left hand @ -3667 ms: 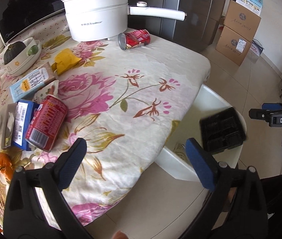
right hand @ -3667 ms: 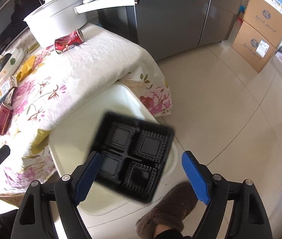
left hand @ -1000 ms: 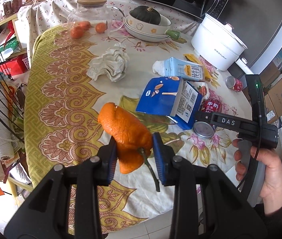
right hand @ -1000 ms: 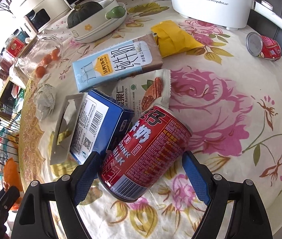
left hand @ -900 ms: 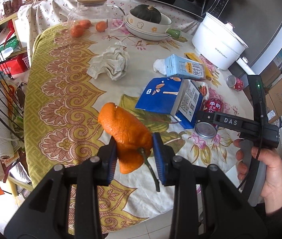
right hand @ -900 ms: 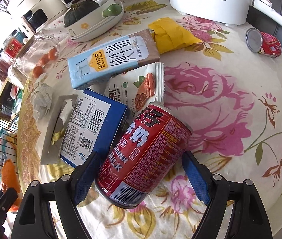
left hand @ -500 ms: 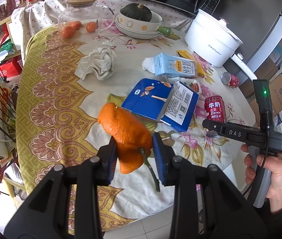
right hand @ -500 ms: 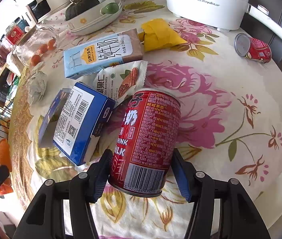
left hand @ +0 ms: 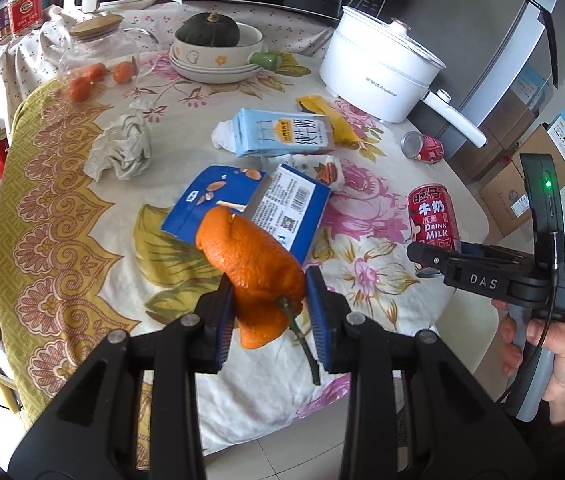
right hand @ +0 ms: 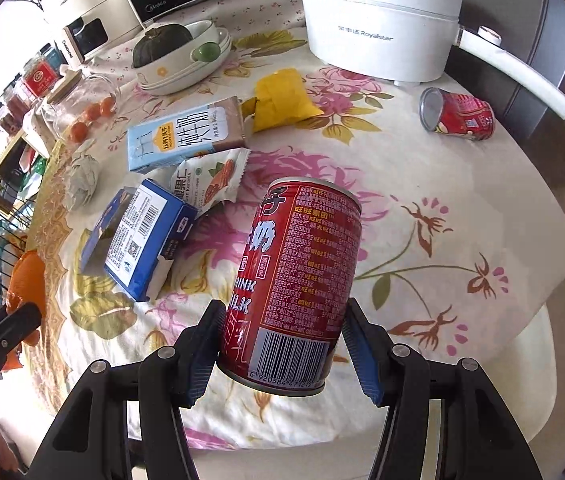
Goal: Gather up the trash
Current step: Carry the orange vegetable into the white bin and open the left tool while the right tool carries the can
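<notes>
Left gripper [left hand: 268, 312] clamped on the orange peel [left hand: 256, 276], pads pressed to both sides, stem dangling below, same hold as a second ago. Right gripper [right hand: 280, 346] now closed on the red milk can [right hand: 296, 276]; a second ago lying on its side between wide-spread fingers beside the blue box [right hand: 144, 240], now gripped near its base, upright with a slight tilt and lifted clear of the worktop [right hand: 442, 208]. Seen from the left wrist, can [left hand: 432, 218] held up in front of the right gripper [left hand: 438, 256], a hand [left hand: 558, 356] wrapped round the handle. Blue box still flat on the floral cloth, nut snack packet [right hand: 212, 180] beside it, light-blue milk carton [right hand: 186, 136] and yellow wrapper [right hand: 282, 98] farther back. Second red can [right hand: 458, 114] still on its side near the white electric pot [right hand: 378, 20]. Crumpled tissue [left hand: 120, 148] toward the cloth's yellow border, glass jar with small oranges [left hand: 98, 60] and bowl with a dark squash [left hand: 212, 40] at the far side. Both views shifted a little against the worktop compared with a second ago.
</notes>
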`<state>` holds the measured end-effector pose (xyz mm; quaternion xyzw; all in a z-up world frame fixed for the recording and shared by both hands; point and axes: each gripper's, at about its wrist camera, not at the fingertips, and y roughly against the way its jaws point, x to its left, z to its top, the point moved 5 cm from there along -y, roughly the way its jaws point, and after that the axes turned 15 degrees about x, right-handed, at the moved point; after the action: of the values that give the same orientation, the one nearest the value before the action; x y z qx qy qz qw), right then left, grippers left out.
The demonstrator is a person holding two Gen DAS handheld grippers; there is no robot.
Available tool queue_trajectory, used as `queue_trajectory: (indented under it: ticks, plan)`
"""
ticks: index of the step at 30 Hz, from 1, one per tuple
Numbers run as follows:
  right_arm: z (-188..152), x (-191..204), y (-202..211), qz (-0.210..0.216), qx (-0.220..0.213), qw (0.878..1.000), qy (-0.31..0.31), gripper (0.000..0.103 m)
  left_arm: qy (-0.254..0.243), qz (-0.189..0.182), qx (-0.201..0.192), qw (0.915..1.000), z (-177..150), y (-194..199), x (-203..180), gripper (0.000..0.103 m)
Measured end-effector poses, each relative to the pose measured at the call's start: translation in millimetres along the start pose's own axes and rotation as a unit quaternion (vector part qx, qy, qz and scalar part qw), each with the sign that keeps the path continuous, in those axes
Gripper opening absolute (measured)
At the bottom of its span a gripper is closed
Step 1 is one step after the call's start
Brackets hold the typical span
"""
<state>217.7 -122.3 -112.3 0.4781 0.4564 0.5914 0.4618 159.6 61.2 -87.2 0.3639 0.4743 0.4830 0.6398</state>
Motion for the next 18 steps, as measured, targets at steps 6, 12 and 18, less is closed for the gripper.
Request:
queue_trajectory:
  ticks: [6, 12, 18]
  plan:
    - [-9.4, -37.4, 17.3, -0.007, -0.009, 1.0, -0.017, 0.06, -0.026, -0.009, 0.004, 0.9996, 3.8, -10.2, -35.0, 0.035]
    - [-21.6, -76.4, 30.6, -0.016, -0.014, 0.999, -0.034, 0.06, -0.05, -0.019, 0.011, 0.9985, 2.6, -21.7, -68.9, 0.035]
    - [-42.5, -116.7, 39.5, -0.025, -0.016, 0.998, -0.052, 0.06, -0.075, -0.029, 0.019, 0.9966, -0.8, -34.3, -103.1, 0.035]
